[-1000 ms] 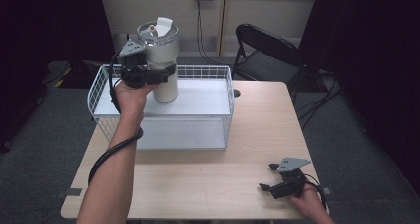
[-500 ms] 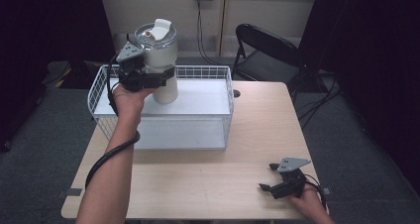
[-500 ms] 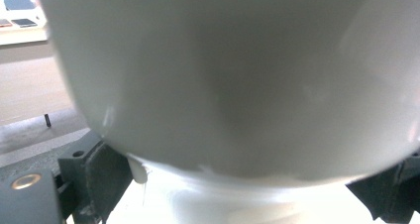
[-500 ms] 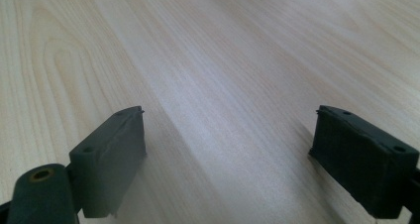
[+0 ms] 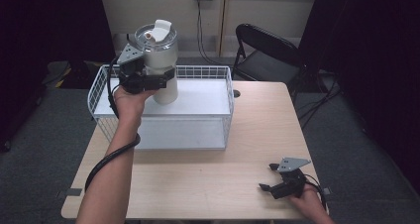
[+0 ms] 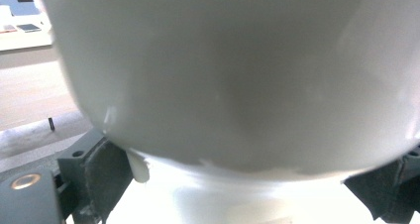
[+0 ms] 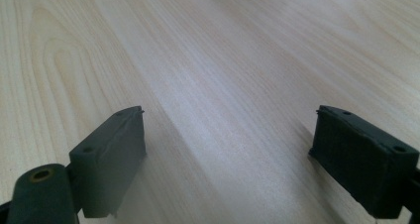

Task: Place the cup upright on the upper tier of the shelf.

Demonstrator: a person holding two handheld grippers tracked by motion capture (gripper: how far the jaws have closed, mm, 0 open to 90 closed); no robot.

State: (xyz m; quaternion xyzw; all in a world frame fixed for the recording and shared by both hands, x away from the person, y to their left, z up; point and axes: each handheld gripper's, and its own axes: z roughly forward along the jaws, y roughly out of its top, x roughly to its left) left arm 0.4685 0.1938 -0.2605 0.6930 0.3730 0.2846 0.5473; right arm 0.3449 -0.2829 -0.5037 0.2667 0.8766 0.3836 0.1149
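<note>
The white blender jar is hanging above the wire basket, upright. The left gripper is clamping its narrower lower section between both jaws. The right gripper is resting on the wooden table, jaws spread apart, grasping nothing.

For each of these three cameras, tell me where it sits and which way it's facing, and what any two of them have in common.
High view: fixed above the person's side, looking forward and down on the wooden table and wire basket; both forearms enter from below, with the left gripper and right gripper.
Left gripper view: rides that gripper, facing the white container close up between its jaws.
Right gripper view: rides that gripper, looking along open jaws at bare tabletop.
Shared: high and left gripper views both show the container; high and right gripper views both show the tabletop.
</note>
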